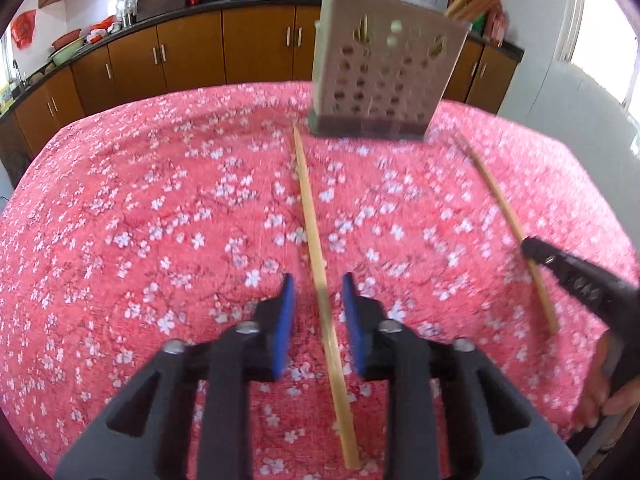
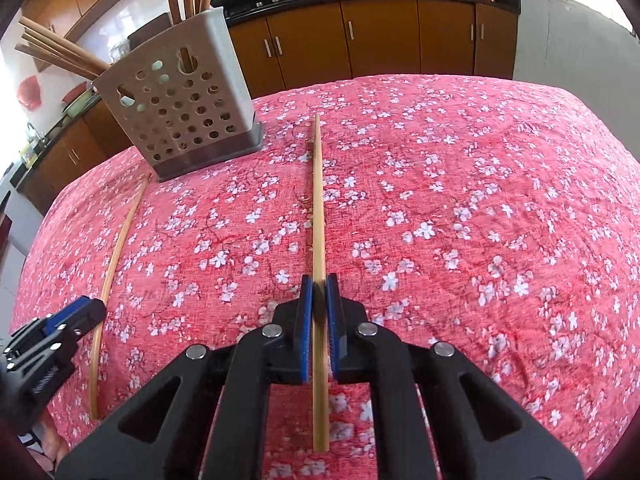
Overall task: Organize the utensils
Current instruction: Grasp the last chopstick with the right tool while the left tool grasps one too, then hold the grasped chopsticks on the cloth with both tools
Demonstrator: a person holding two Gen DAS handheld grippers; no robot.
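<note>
Two bamboo chopsticks lie on the red floral tablecloth. In the left wrist view one chopstick [image 1: 316, 264] runs between the blue pads of my left gripper [image 1: 318, 282], which is open around it. The second chopstick [image 1: 500, 208] lies to the right, under my right gripper [image 1: 532, 246]. In the right wrist view my right gripper [image 2: 319, 282] is shut on that chopstick [image 2: 319, 208]. The first chopstick [image 2: 116, 256] and my left gripper [image 2: 86, 306] show at the left. A perforated metal utensil holder [image 1: 384, 68] with several chopsticks stands at the far side; it also shows in the right wrist view [image 2: 176, 96].
The tablecloth [image 1: 160, 208] covers the whole table. Brown kitchen cabinets [image 1: 192, 52] and a dark counter with woks and bottles lie behind. A hand [image 1: 600, 384] holds the right gripper at the table's near right edge.
</note>
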